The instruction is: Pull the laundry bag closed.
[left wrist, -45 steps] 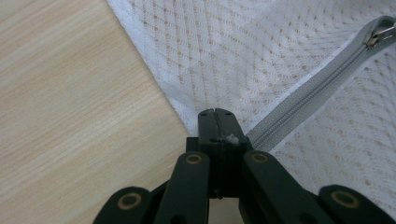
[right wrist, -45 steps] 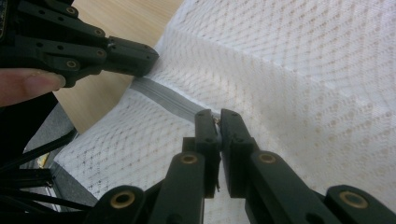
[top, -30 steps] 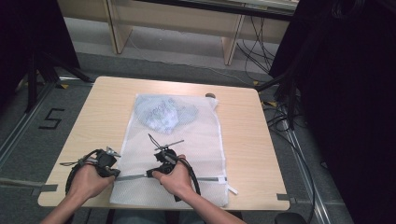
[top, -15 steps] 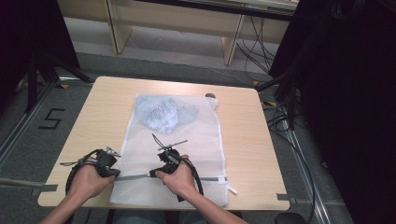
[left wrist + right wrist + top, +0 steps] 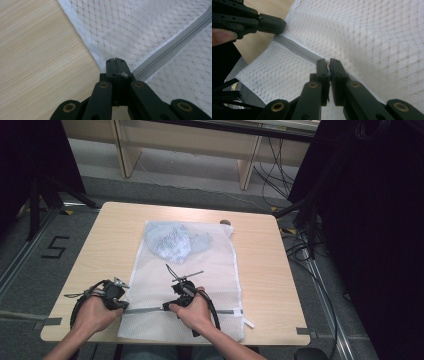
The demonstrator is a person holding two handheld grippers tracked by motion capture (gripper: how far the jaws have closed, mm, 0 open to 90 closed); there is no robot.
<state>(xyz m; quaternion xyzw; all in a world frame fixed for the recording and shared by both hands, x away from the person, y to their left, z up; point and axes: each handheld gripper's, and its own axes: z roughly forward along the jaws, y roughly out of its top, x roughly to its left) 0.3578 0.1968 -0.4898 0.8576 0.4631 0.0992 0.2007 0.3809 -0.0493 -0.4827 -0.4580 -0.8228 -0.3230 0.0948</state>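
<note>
At the table edge | our left gripper pins the mesh laundry bag at its zipper end | right gripper stays clamped on the zipper pull, barely moved | closing stalled, 2 hands holding.

White diamond-patterned mesh bag with grey zipper, pale blue cloth inside; light woodgrain table

White mesh-cloth bag; grey zipper; matt wood-grain table
</note>
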